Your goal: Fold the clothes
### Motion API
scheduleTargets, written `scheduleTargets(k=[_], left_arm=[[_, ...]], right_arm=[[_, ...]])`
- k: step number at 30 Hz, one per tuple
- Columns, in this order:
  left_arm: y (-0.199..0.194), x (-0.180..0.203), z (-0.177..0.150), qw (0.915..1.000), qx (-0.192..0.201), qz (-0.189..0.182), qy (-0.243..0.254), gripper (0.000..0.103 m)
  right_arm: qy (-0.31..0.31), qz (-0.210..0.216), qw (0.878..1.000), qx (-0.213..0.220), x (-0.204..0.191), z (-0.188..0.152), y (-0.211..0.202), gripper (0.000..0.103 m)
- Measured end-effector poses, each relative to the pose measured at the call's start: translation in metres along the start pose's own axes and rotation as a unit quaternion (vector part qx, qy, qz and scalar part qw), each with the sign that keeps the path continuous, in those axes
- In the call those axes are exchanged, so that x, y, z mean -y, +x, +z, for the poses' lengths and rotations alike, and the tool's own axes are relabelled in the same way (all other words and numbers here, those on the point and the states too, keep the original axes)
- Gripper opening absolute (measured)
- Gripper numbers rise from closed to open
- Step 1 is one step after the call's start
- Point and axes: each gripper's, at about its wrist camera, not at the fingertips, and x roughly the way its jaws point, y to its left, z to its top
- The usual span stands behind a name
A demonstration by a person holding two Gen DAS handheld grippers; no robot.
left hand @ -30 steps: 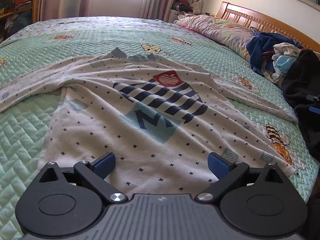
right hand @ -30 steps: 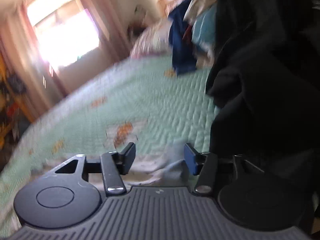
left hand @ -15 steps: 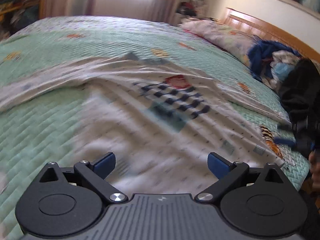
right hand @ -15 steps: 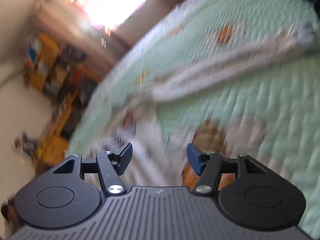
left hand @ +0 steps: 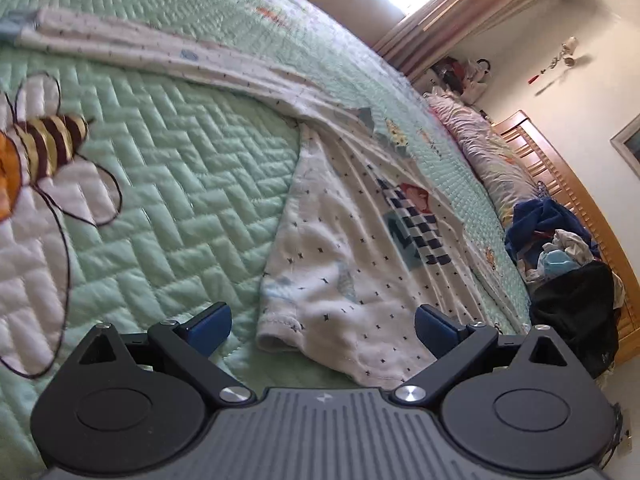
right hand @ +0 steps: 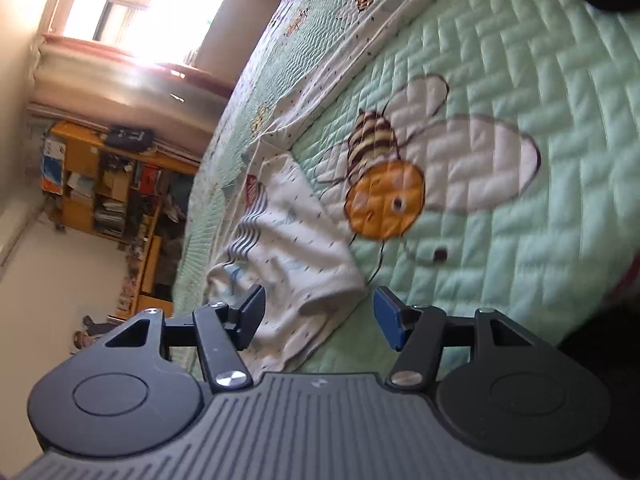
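Now the shirt [left hand: 344,280] hem lies between both wide-spread grippers, left gripper [left hand: 323,320] and right gripper [right hand: 318,312].

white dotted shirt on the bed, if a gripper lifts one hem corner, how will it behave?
Likely floppy: the shirt lies in soft wrinkles and its hem curls. Probably light, since the knit looks thin. The rest would likely drag across the quilt rather than lift flat; both the left gripper and right gripper are open.

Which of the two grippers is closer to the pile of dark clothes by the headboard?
Probably right. The right gripper has dark fabric beside it; from the left gripper the pile lies across the white shirt.
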Motion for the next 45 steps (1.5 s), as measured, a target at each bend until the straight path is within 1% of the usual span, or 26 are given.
scheduleTargets(k=[3, 6, 9, 11, 13, 14, 15, 16, 17, 20, 21, 22, 23, 24, 25, 26, 28, 29, 30, 31, 35, 36, 38, 40, 43, 45], left_arm=[[0.009, -0.003, 0.006, 0.9998, -0.007, -0.007, -0.020, 0.102], [0.014, -0.009, 0.011, 0.9989, -0.010, -0.021, -0.041, 0.102], [0.017, -0.019, 0.013, 0.9970, -0.002, -0.042, -0.065, 0.102], [0.020, -0.020, 0.015, 0.9967, 0.000, -0.045, -0.068, 0.102], [0.022, -0.017, 0.016, 0.9971, -0.002, -0.042, -0.064, 0.102], [0.022, -0.016, 0.016, 0.9974, -0.005, -0.042, -0.058, 0.102], [0.023, -0.016, 0.017, 0.9975, -0.008, -0.044, -0.054, 0.102], [0.023, -0.017, 0.018, 0.9974, -0.011, -0.048, -0.054, 0.101], [0.023, -0.018, 0.019, 0.9971, -0.014, -0.051, -0.054, 0.101], [0.022, -0.022, 0.021, 0.9969, -0.023, -0.049, -0.057, 0.090], [0.021, -0.024, 0.022, 0.9966, -0.025, -0.045, -0.064, 0.075], [0.022, -0.029, 0.020, 0.9946, -0.034, -0.052, -0.083, 0.051], [0.024, -0.035, 0.018, 0.9912, -0.046, -0.063, -0.107, 0.035], [0.026, -0.041, 0.016, 0.9870, -0.059, -0.074, -0.130, 0.017], [0.028, -0.046, 0.011, 0.9826, -0.068, -0.087, -0.149, 0.015], [0.031, -0.048, 0.007, 0.9805, -0.073, -0.093, -0.157, 0.015], [0.034, -0.052, 0.004, 0.9785, -0.072, -0.100, -0.166, 0.012], [0.034, -0.054, 0.003, 0.9761, -0.069, -0.110, -0.175, 0.010], [0.035, -0.056, 0.003, 0.9737, -0.066, -0.120, -0.182, 0.010], [0.034, -0.056, 0.004, 0.9733, -0.063, -0.124, -0.183, 0.010], [0.028, -0.055, 0.003, 0.9762, -0.047, -0.118, -0.176, 0.007], [0.025, -0.055, 0.004, 0.9782, -0.043, -0.112, -0.170, 0.007], [0.014, -0.049, 0.008, 0.9831, -0.037, -0.099, -0.150, 0.006], [-0.002, -0.043, 0.015, 0.9862, -0.034, -0.096, -0.130, 0.006], [-0.024, -0.033, 0.025, 0.9908, -0.029, -0.087, -0.100, 0.005], [-0.031, -0.035, 0.028, 0.9928, -0.031, -0.072, -0.091, 0.005]], right_arm=[[0.028, 0.011, 1.000, 0.007, 0.005, -0.006, -0.003, 0.062], [0.047, 0.024, 0.999, 0.008, 0.017, 0.000, 0.003, 0.061], [0.087, 0.046, 0.995, 0.002, 0.034, 0.009, 0.015, 0.057], [0.098, 0.056, 0.994, -0.003, 0.039, 0.012, 0.020, 0.052], [0.096, 0.054, 0.994, -0.011, 0.039, 0.014, 0.024, 0.037], [0.096, 0.049, 0.994, -0.016, 0.039, 0.015, 0.026, 0.033], [0.097, 0.047, 0.994, -0.019, 0.040, 0.015, 0.027, 0.027], [0.098, 0.046, 0.994, -0.022, 0.040, 0.016, 0.028, 0.022], [0.099, 0.046, 0.994, -0.025, 0.041, 0.016, 0.029, 0.021], [0.100, 0.044, 0.993, -0.032, 0.041, 0.017, 0.031, 0.016], [0.098, 0.043, 0.994, -0.034, 0.040, 0.016, 0.032, 0.014], [0.095, 0.043, 0.994, -0.036, 0.039, 0.016, 0.032, 0.012], [0.092, 0.043, 0.994, -0.037, 0.038, 0.016, 0.032, 0.011], [0.089, 0.043, 0.994, -0.039, 0.036, 0.015, 0.033, 0.011], [0.085, 0.043, 0.995, -0.041, 0.035, 0.014, 0.034, 0.010], [0.085, 0.044, 0.995, -0.041, 0.034, 0.013, 0.034, 0.011], [0.088, 0.047, 0.994, -0.040, 0.035, 0.013, 0.033, 0.010], [0.090, 0.048, 0.994, -0.039, 0.035, 0.012, 0.033, 0.010], [0.090, 0.048, 0.994, -0.039, 0.035, 0.012, 0.032, 0.010], [0.090, 0.048, 0.994, -0.039, 0.035, 0.011, 0.032, 0.010], [0.085, 0.047, 0.995, -0.036, 0.034, 0.009, 0.030, 0.009], [0.083, 0.046, 0.995, -0.035, 0.033, 0.008, 0.030, 0.007], [0.072, 0.037, 0.996, -0.029, 0.028, 0.007, 0.028, 0.006], [0.062, 0.035, 0.997, -0.026, 0.018, 0.005, 0.027, 0.006], [0.045, 0.052, 0.997, -0.025, -0.003, 0.002, 0.013, 0.006], [0.033, 0.058, 0.997, -0.028, -0.015, 0.000, 0.004, 0.006]])
